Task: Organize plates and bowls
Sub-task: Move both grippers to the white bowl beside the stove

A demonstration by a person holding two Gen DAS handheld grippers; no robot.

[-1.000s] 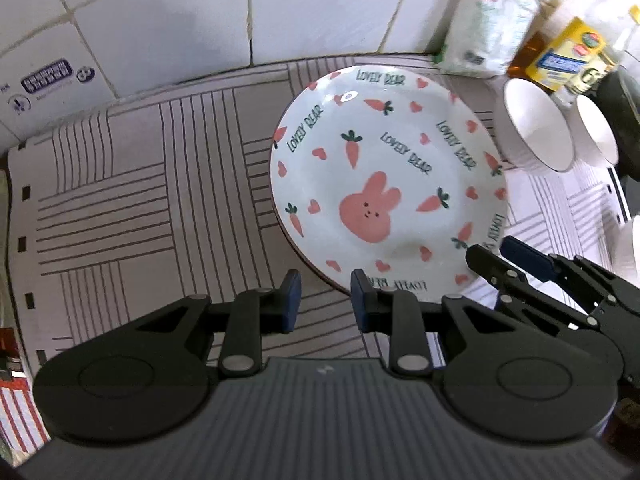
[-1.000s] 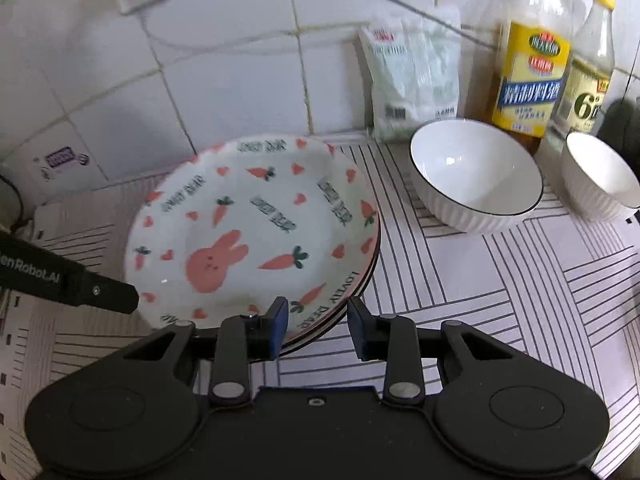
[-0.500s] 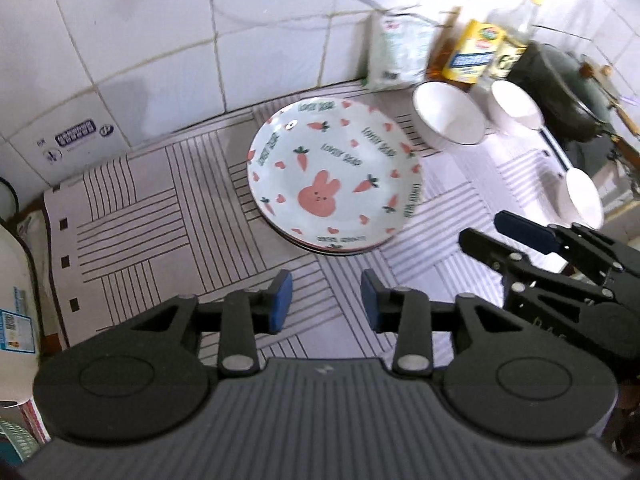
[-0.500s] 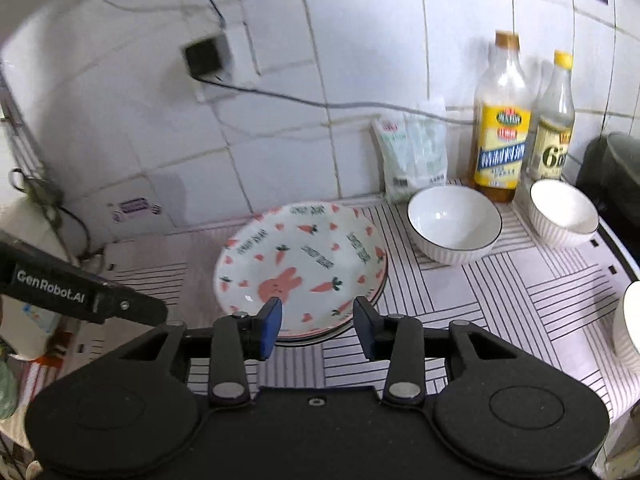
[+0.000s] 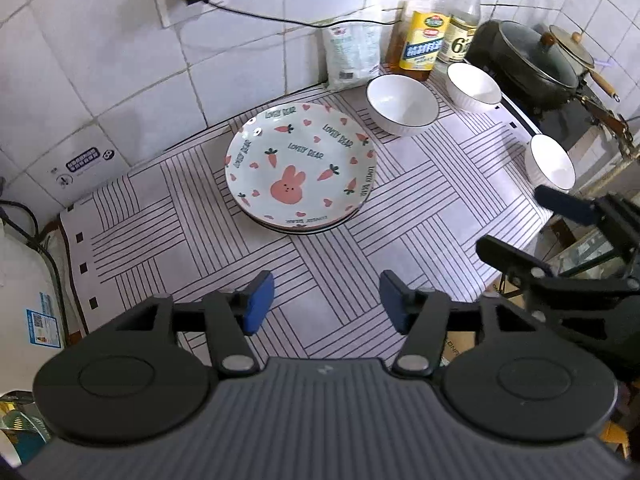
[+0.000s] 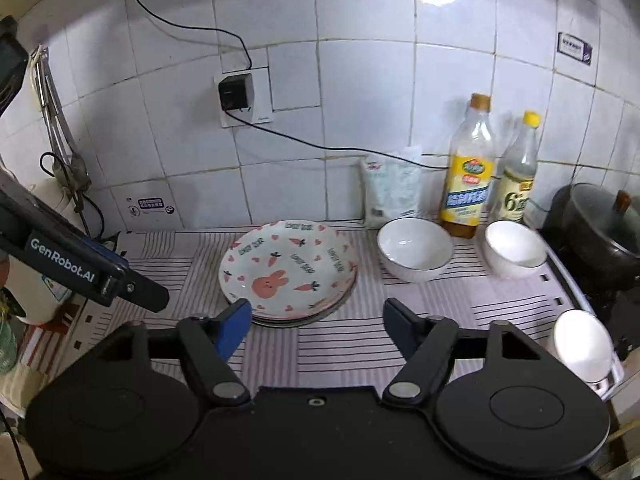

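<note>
The left gripper (image 5: 326, 306) has pulled up and back from the stack of rabbit plates (image 5: 301, 168), and its jaws have just been opening, with nothing between them. The stack sits alone on the striped mat (image 5: 192, 240) toward the back edge of the bench, so the plates look done. Three white bowls are still apart: one bowl (image 5: 402, 104) just right of the stack, a second bowl (image 5: 474, 87) by the bottles, a third bowl (image 5: 551, 162) at the mat's right edge. The right gripper (image 6: 316, 326) has backed off likewise, jaws just opening wide and empty. Both point downward at the bench from above its front.
</note>
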